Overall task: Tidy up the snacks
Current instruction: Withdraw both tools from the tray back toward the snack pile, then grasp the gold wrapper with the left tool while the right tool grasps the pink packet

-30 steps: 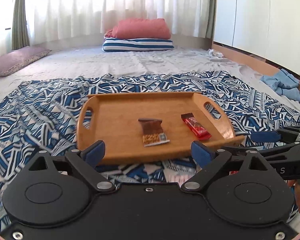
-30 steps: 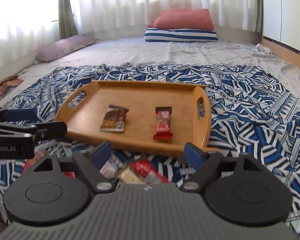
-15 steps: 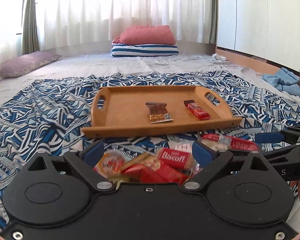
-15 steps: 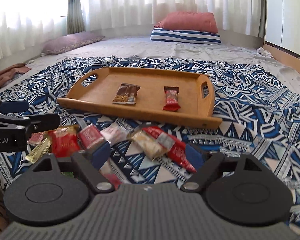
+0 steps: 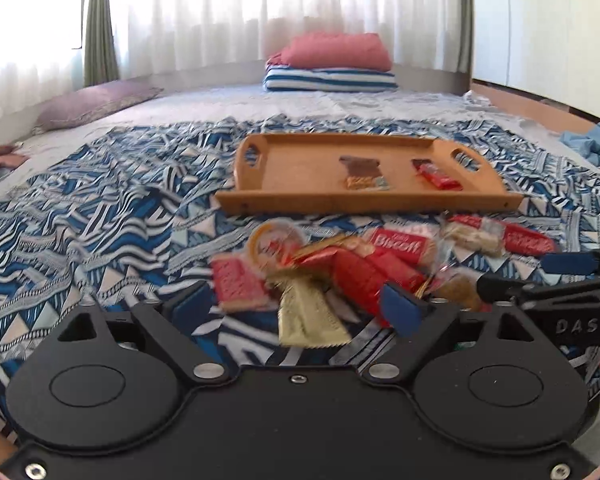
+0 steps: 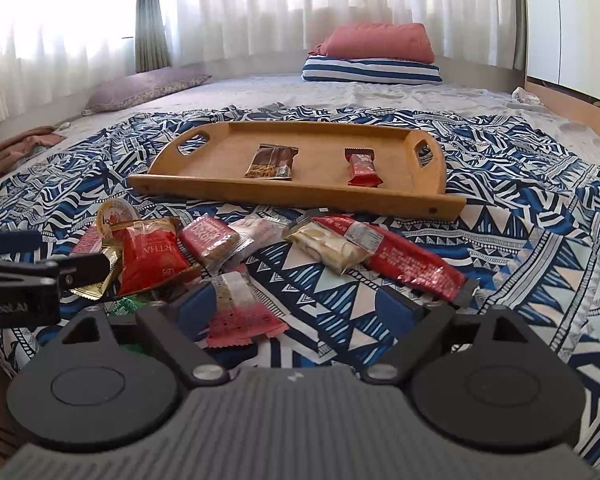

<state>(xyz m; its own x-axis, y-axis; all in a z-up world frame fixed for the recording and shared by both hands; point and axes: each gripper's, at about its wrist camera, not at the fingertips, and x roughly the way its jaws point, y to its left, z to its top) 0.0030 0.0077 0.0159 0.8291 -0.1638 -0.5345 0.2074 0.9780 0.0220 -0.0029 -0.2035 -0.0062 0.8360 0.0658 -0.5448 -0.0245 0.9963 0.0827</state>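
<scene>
Snacks (image 6: pixel 236 256) lay in a loose heap on the blue-and-white patterned blanket (image 6: pixel 520 216) covering the bed, just in front of the wooden tray (image 6: pixel 300 196). Two had already been set inside the tray: a brown bar (image 6: pixel 271 162) near the middle and a small red bar (image 6: pixel 362 168) toward its right handle, well apart from each other.

In the heap, a long red wrapper (image 6: pixel 408 260) lay against a clear packet of pale biscuits (image 6: pixel 328 246). A red Biscoff packet (image 5: pixel 400 246), a gold wrapper (image 5: pixel 310 318), a red pouch (image 6: pixel 148 258) and a round lidded cup (image 6: pixel 114 216) sat crowded together, overlapping. A pink-and-white packet (image 6: pixel 240 308) lay nearest the right camera.

The left hand-held gripper (image 5: pixel 296 308) hovered low over the near edge of the heap. Its jaws had just been closing a little but stood wide apart, with the gold wrapper and a red packet seen between them and neither pad pressing on anything. The right hand-held gripper (image 6: pixel 296 308) hung beside it, its jaws having just been opening, also wide; the pink-and-white packet lay by its left finger (image 6: pixel 194 308), though the frames did not show whether they touched. Nothing was gripped.

At the far end of the bed a red pillow (image 6: pixel 376 42) rested on a striped one (image 6: pixel 370 70), before white curtains (image 6: pixel 260 8).
</scene>
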